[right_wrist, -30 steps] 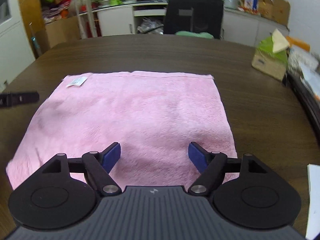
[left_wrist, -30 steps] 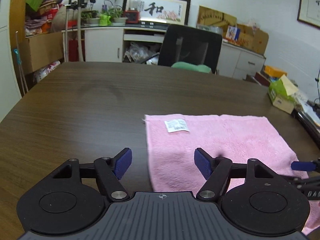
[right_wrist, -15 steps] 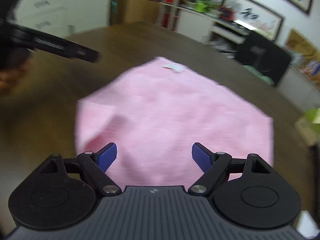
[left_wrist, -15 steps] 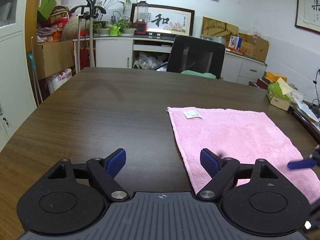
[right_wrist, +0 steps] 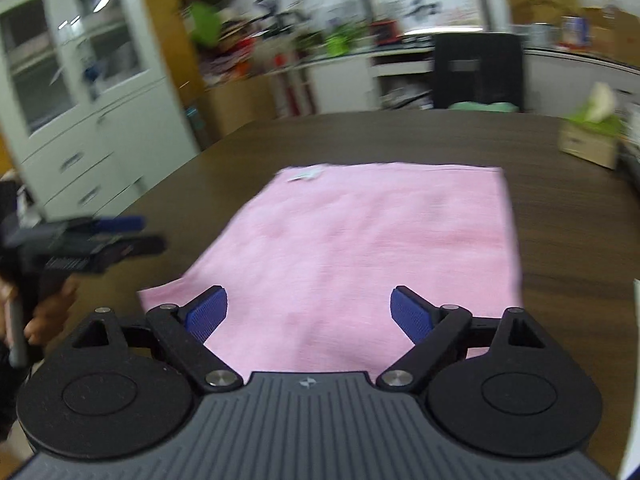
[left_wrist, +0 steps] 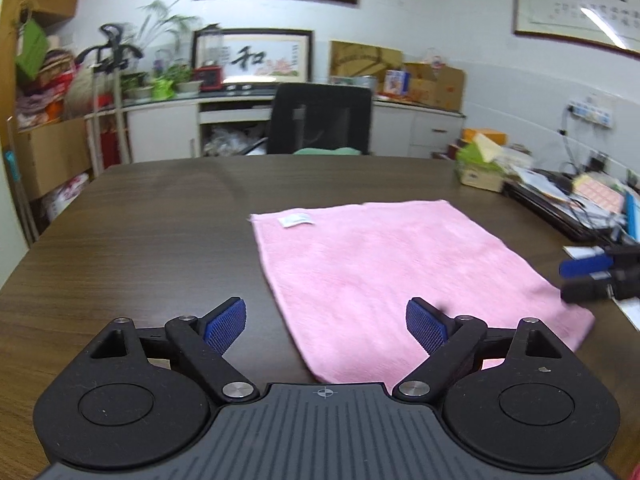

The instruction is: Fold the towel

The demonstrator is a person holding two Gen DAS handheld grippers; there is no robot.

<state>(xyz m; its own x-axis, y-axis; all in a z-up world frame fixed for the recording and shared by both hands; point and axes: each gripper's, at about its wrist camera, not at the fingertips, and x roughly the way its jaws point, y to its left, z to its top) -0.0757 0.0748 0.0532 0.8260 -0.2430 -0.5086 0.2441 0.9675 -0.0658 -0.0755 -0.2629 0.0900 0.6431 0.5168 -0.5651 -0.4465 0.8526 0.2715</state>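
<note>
A pink towel point(left_wrist: 384, 276) lies flat on the dark wooden table point(left_wrist: 152, 232), a white label point(left_wrist: 296, 221) near its far left corner. My left gripper point(left_wrist: 326, 324) hovers over the towel's near left edge, jaws opening, with nothing pressed between the blue pads point(left_wrist: 224, 322). My right gripper point(right_wrist: 308, 314) hangs above the towel's point(right_wrist: 372, 248) near edge, jaws also opening and holding nothing. In the left wrist view the right gripper point(left_wrist: 592, 276) shows past the towel's right corner. The left gripper point(right_wrist: 100, 240) appears at the left of the right wrist view, held by a hand.
A green tissue box point(left_wrist: 478, 170) and stacked papers and cables point(left_wrist: 572, 204) crowd the table's right side. A black office chair point(left_wrist: 320, 120) stands behind the far edge. White cabinets point(right_wrist: 84, 120) rise to the left. Bare tabletop lies left of the towel.
Both grippers have pulled back and risen from the towel while their jaws widened. The right wrist view swung left, then back toward the towel. The towel stays flat.
</note>
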